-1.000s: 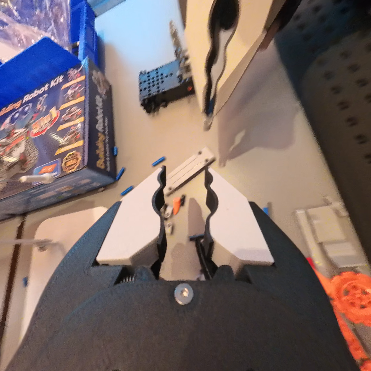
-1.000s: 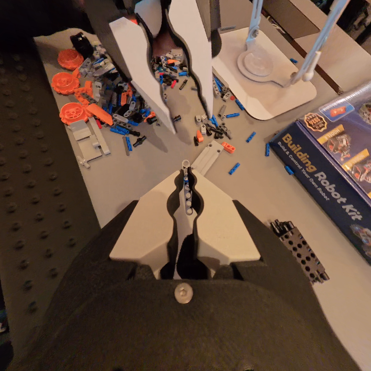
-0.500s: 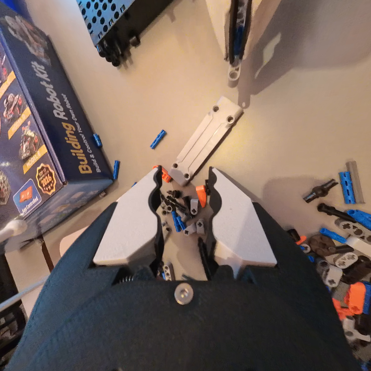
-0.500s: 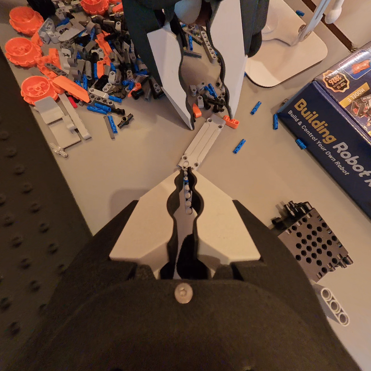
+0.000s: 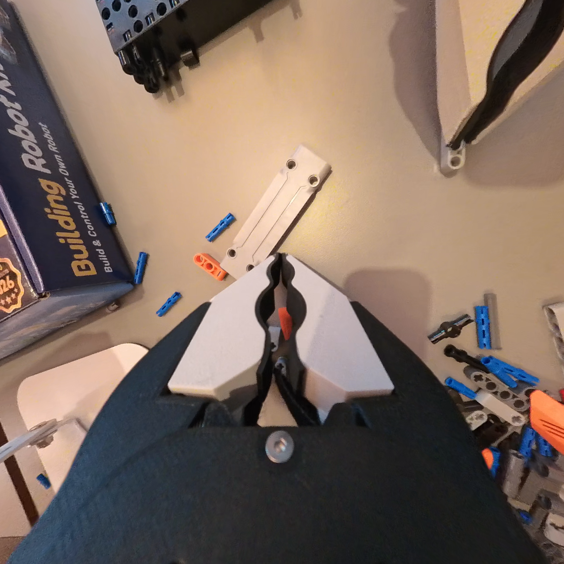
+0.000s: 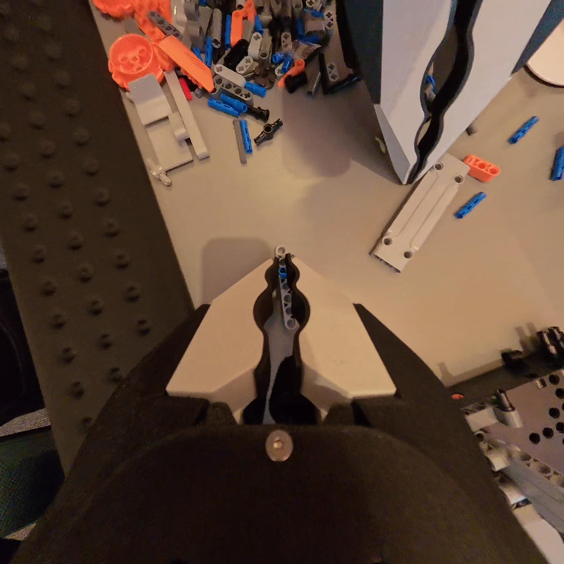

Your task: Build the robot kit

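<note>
- Broadly, a pale beige surface [image 5: 366, 91] carried everything – warm indoor light fell on it, and nothing of the room beyond showed.
- Along its edge in the right wrist view ran a dark studded mat [image 6: 61, 183].
- A dark blue printed box [image 5: 45, 183] lay at the left of the left wrist view, with a white stand base [image 5: 76, 396] just beside its near corner.
- A heap of loose building parts [image 6: 244, 45], orange, grey, blue and black, was spread at the top of the right wrist view.
- A black perforated block [image 5: 152, 30] sat well apart from the heap.
- The left tool [image 5: 279, 265] pointed down at the surface with its fingers drawn together at the tips. An orange piece [image 5: 284, 323] and other small bits showed in the gap behind them, but I could not tell whether they were pinched or lying beneath.
- The right tool [image 6: 282, 259] was closed on a thin grey holed beam [image 6: 287, 302], whose end poked out past the tips. It hung above bare surface.
- A flat grey panel [image 5: 274, 213] lay between the two tools – its near end right at the left tool's tips.
- A short orange two-hole beam [image 5: 209, 270] lay just beside that end.
- Blue pins [image 5: 220, 227] were scattered near it.
</note>
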`<state>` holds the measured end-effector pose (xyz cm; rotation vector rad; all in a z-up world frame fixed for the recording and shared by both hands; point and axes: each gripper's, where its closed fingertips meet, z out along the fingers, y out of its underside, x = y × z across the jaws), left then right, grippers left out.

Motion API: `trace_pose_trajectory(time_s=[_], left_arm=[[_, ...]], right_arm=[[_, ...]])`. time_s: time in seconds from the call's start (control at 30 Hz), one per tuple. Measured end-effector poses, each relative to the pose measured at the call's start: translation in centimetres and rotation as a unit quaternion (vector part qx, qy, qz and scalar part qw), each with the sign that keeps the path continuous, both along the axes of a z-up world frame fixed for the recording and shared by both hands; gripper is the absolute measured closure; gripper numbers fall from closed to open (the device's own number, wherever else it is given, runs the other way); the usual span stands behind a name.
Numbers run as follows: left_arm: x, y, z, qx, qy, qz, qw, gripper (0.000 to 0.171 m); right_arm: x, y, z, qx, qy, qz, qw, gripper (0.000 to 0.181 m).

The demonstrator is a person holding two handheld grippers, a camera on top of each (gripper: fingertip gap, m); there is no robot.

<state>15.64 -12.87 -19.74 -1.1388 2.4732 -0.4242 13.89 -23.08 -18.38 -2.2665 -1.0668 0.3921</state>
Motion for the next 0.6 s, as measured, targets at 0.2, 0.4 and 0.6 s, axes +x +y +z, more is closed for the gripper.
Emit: trace_pose_trajectory(time_s=[0.2,0.4,0.6], left_arm=[[0.1,-0.3,0.6,-0.007,-0.012,-0.001,1.000,0.171],[-0.9,0.7,2.4,0.005,-0.026,0.020,0.999,0.170],[-2.7,1.7,3.4,0.030,-0.030,0.051,0.998,0.170]], right_arm=[[-0.2,0.0,0.5,-0.002,0.003,-0.001,1.000,0.169],[0.3,1.5,2.7,0.025,0.036,-0.031,0.999,0.157],[3.5,6.8,2.5,0.061,-0.036,-0.139,0.988,0.148]])
